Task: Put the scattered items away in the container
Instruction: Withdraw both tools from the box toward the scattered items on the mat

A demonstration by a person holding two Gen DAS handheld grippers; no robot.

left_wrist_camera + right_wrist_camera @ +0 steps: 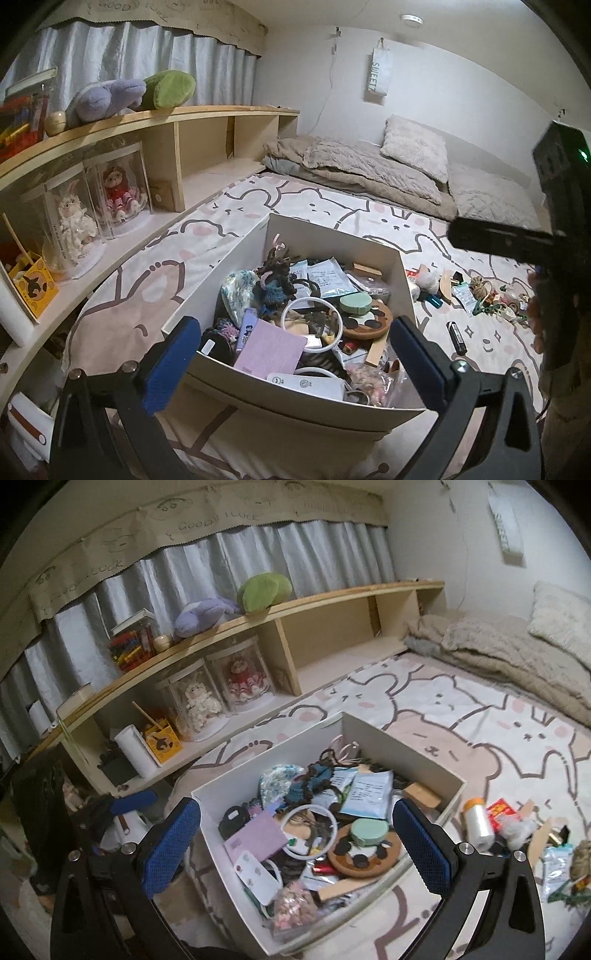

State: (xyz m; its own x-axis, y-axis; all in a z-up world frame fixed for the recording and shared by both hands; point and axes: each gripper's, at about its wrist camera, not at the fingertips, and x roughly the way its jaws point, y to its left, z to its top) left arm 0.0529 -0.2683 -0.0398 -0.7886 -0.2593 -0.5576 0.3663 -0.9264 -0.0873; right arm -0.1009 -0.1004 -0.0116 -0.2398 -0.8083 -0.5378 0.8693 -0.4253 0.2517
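Note:
A white box (332,236) (402,746) sits on the bear-print sheet, heaped with small items: a green round tin (355,303) (369,830), a white hoop, a lilac card, packets. My left gripper (295,365) hovers over the box's near edge, open wide, with nothing between its blue pads. My right gripper (295,849) is also open and empty above the near side of the box. Its black body (554,229) shows at the right of the left wrist view. Scattered items (480,291) (517,830) lie right of the box, among them a film roll (478,827) and a black bar (456,338).
A low wooden shelf (177,122) (332,598) runs along the left with dolls in clear cases, plush toys and a yellow box. Folded blankets and a pillow (413,147) lie at the far end. A person's hand (535,314) holds the right gripper.

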